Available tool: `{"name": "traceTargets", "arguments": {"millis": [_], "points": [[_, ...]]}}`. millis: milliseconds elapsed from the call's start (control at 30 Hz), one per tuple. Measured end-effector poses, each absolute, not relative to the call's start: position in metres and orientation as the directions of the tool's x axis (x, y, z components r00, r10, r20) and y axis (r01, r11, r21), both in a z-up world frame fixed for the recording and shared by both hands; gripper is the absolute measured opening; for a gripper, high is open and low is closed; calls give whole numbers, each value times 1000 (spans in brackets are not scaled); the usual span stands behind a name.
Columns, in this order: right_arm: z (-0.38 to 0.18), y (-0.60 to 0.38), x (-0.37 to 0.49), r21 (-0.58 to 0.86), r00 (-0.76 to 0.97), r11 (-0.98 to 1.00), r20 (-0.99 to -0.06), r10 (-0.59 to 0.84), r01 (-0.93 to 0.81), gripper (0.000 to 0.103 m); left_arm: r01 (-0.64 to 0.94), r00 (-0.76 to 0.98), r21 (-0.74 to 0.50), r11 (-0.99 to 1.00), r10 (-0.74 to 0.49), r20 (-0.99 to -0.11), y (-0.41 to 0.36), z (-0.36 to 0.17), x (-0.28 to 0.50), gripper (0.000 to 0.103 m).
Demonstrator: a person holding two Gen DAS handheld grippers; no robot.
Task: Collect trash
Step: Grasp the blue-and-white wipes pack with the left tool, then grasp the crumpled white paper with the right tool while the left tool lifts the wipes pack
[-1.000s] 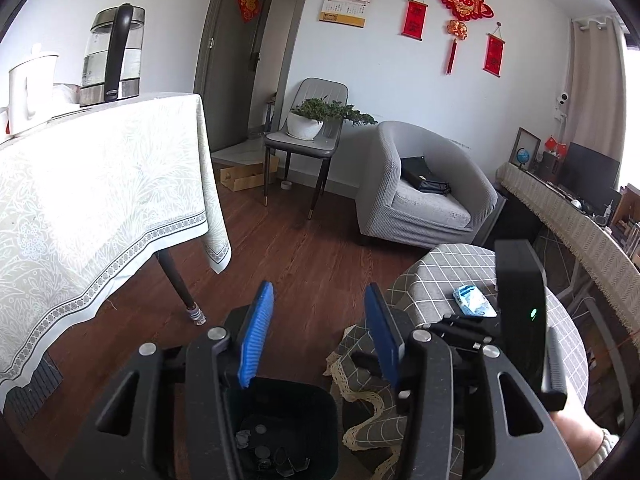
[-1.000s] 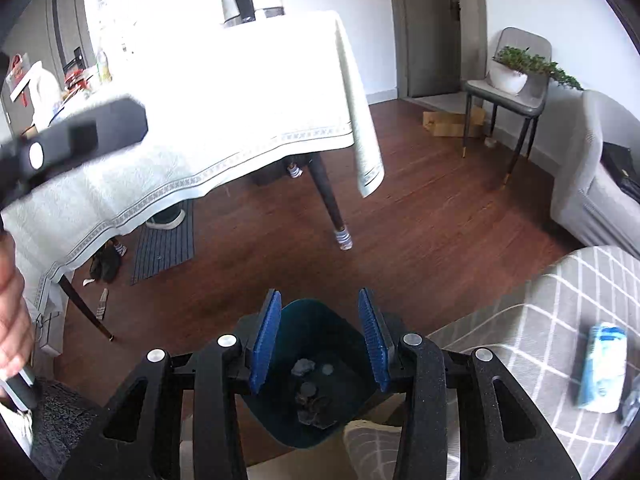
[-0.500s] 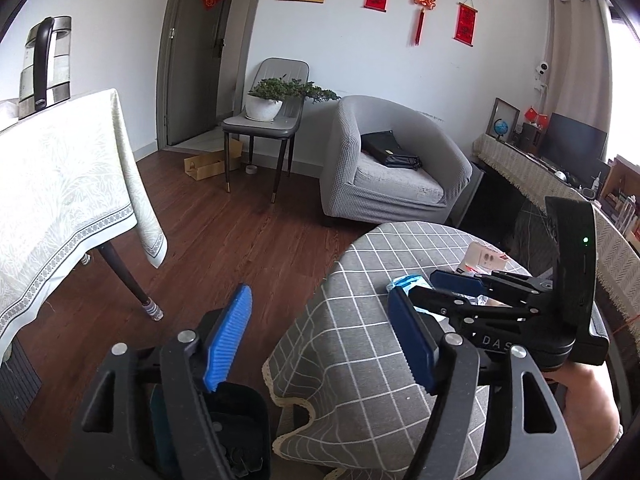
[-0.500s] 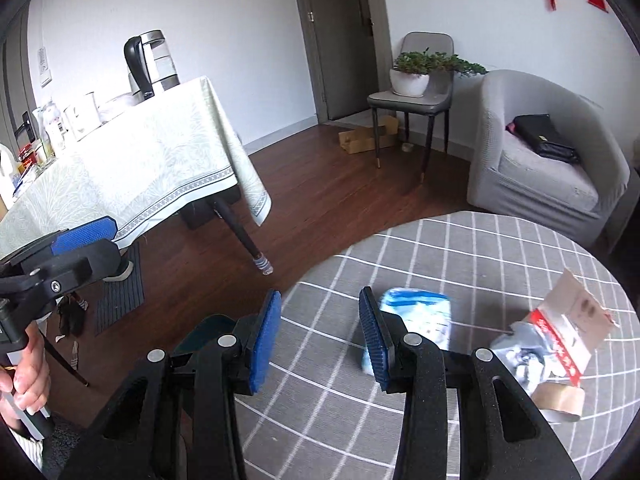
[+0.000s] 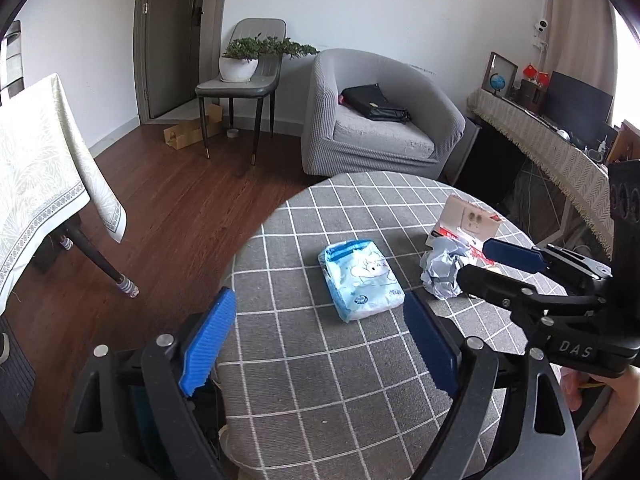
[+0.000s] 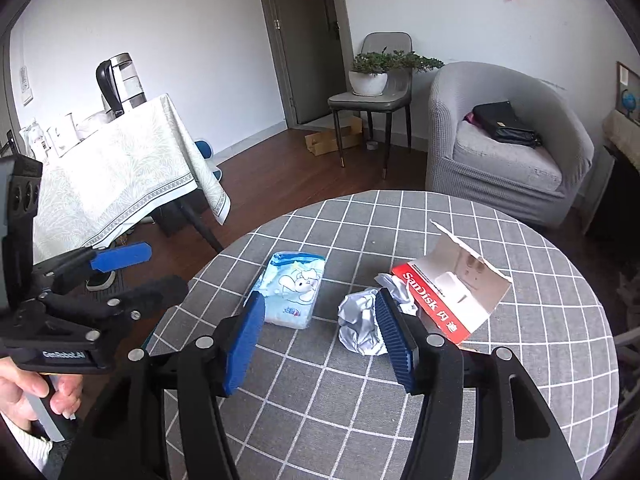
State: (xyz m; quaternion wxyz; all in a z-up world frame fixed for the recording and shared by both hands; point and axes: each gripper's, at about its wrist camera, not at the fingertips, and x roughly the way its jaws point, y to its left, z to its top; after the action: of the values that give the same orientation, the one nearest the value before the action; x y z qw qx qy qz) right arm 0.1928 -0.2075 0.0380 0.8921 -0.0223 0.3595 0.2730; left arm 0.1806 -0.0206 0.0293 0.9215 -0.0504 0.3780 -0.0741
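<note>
A: Status on each hand-held gripper?
B: I see left hand-held gripper (image 5: 318, 340) wide open, empty, above the tissue pack (image 5: 360, 279). Right hand-held gripper (image 6: 320, 338) open, empty; crumpled paper (image 6: 362, 326) on the surface (image 6: 540, 360), touching its right finger, beside the torn box (image 6: 452, 292).

A pale blue tissue pack (image 6: 291, 295) with a cartoon print lies flat near the frame centre, slightly crumpled, its long side running up the frame. Just to its right sits a crumpled white paper ball (image 6: 362, 326). Touching that, further right, lies a torn red-and-white SanDisk card package (image 6: 452, 294), its ripped brown flap tilted upward. In the left view the pack (image 5: 360, 280) lies centre, the ball (image 5: 444, 270) and package (image 5: 466, 222) at right.
</note>
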Motion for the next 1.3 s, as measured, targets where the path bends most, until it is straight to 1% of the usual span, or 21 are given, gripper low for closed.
{"name": "traceTargets", "arguments": {"millis": [167, 300, 733, 833, 867, 967, 1033, 1100, 1200, 1300], "points": [[33, -222, 191, 168, 548, 821, -669, 502, -546, 58, 107, 672, -149, 983, -182, -718, -37, 16, 196, 88], [30, -233, 188, 156, 535, 814, -682, 499, -560, 65, 118, 656, -138, 983, -182, -732, -50, 10, 209, 88], [17, -246, 193, 129, 514, 820, -723, 463, -558, 65, 76, 568, -115, 990, -138, -811, -68, -21, 254, 88], [14, -244, 194, 118, 511, 821, -732, 452, -558, 65, 68, 565, -106, 992, -126, -816, -67, -25, 261, 87], [13, -245, 194, 115, 512, 822, -732, 449, -557, 65, 69, 564, -100, 993, -122, -817, -68, -25, 262, 86], [15, -242, 196, 118, 517, 825, -728, 451, -553, 65, 79, 569, -97, 992, -125, -813, -69, -24, 264, 79], [15, -241, 197, 114, 525, 829, -725, 447, -548, 66, 87, 577, -85, 993, -120, -808, -69, -23, 263, 71], [15, -240, 198, 113, 527, 830, -724, 446, -547, 66, 90, 583, -87, 992, -123, -803, -69, -22, 263, 66], [13, -238, 200, 119, 526, 830, -722, 449, -545, 66, 89, 589, -124, 988, -152, -794, -63, -21, 261, 61], [13, -234, 202, 115, 529, 828, -719, 451, -549, 66, 77, 597, -153, 985, -168, -785, -53, -18, 257, 59]]}}
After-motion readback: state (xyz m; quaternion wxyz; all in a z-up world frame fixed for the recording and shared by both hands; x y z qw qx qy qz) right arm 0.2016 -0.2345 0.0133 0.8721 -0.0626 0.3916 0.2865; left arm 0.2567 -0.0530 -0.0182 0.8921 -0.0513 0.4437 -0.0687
